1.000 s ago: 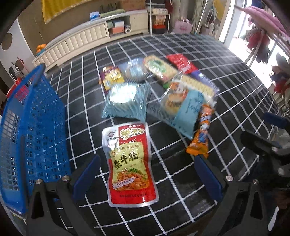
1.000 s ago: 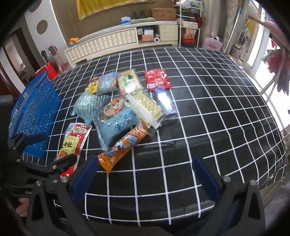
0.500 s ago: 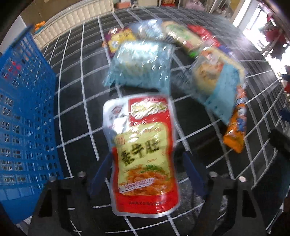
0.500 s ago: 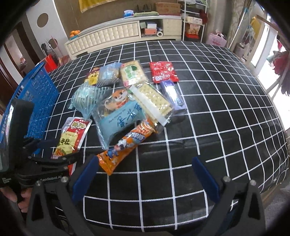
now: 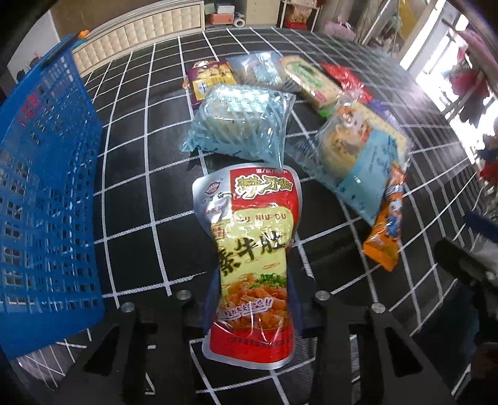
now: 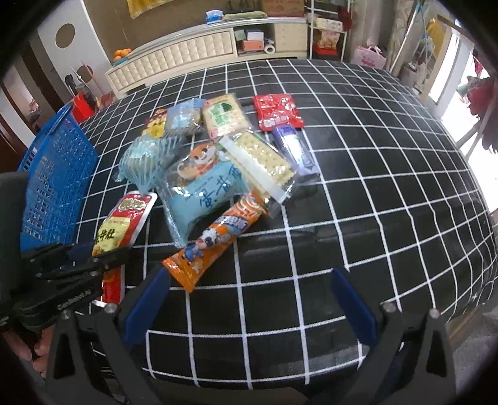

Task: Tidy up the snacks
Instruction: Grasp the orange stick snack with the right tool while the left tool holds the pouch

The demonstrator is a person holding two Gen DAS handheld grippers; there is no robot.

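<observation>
Left gripper [image 5: 253, 299] pinching red pouch [image 5: 252, 249], blue basket [image 5: 46, 187] seemingly just beside

This is a lived-in home, a sitting or dining room. A table under a black cloth with a white grid [image 6: 358, 174] stands before a long cream sideboard with a padded, tufted front [image 6: 183, 57], oranges [image 6: 121, 53] at its end and boxes in its open shelves [image 6: 253, 39]. A yellow wall hanging [image 6: 146, 6], a pink gift bag on the floor [image 6: 372, 57] and clothes on a rack by the bright window [image 6: 481, 93] fill the edges.
</observation>
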